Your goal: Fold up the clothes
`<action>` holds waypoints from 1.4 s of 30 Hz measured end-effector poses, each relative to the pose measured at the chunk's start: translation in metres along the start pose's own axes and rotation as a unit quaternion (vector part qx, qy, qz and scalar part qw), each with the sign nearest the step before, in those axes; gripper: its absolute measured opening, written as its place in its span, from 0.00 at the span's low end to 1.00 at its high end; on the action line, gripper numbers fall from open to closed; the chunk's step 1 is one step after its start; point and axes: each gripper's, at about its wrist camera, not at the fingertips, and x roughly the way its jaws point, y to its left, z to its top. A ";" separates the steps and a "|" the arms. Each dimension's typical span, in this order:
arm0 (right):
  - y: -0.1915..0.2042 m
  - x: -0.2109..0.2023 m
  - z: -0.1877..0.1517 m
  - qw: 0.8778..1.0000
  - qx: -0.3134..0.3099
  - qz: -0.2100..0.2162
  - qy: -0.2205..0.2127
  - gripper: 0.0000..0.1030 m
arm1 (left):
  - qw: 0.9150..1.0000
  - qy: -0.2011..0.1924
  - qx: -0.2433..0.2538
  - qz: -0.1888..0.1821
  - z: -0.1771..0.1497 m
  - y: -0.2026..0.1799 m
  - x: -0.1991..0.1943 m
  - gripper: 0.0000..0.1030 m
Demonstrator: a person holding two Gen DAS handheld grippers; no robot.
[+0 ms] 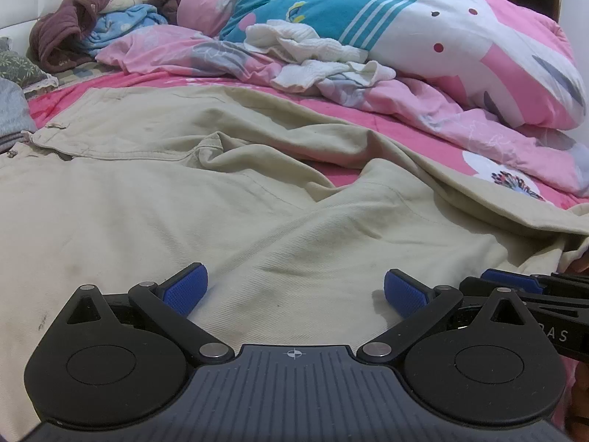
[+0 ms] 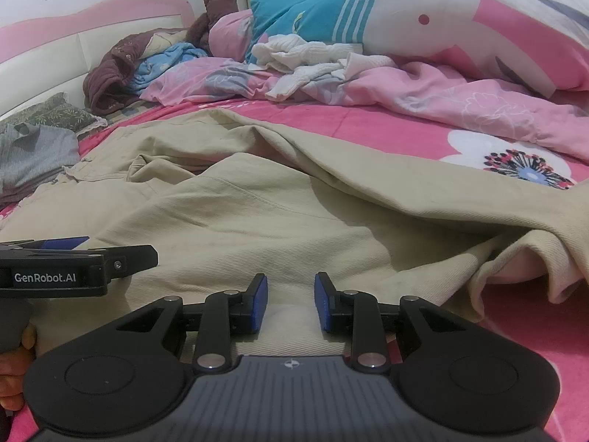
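A beige pair of trousers (image 1: 154,199) lies spread and wrinkled across the pink bed sheet (image 2: 386,129), its waistband and zipper (image 1: 55,153) toward the left. My left gripper (image 1: 294,287) hovers low over the near part of the cloth, its blue pads wide apart and nothing between them. My right gripper (image 2: 291,296) sits just to the right over the same trousers (image 2: 239,213), fingers a small gap apart with flat cloth under the gap. A folded-over hem (image 2: 515,258) lies at the right. Each view shows the other gripper from the side.
A pink and blue quilt (image 1: 460,48) is heaped along the back right, with a white knit garment (image 1: 316,55) on it. A brown jacket (image 1: 62,33) lies by the white headboard (image 2: 48,70). Grey clothes (image 2: 33,154) sit at the left. A hand (image 2: 18,361) holds the left gripper.
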 end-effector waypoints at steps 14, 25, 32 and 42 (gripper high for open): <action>0.000 0.000 0.000 1.000 0.000 0.001 -0.001 0.30 | 1.000 0.000 0.004 0.003 0.000 -0.001 0.000 1.00; -0.001 0.000 0.000 1.000 -0.001 0.002 -0.001 0.30 | 1.000 -0.007 0.017 0.020 -0.002 -0.007 -0.001 1.00; -0.001 -0.001 0.009 1.000 0.000 0.003 0.013 0.31 | 0.998 -0.055 0.028 0.031 -0.001 -0.011 -0.018 1.00; 0.010 -0.006 0.102 0.998 -0.049 0.037 -0.025 0.32 | 0.995 -0.094 -0.038 0.010 0.040 0.003 -0.017 1.00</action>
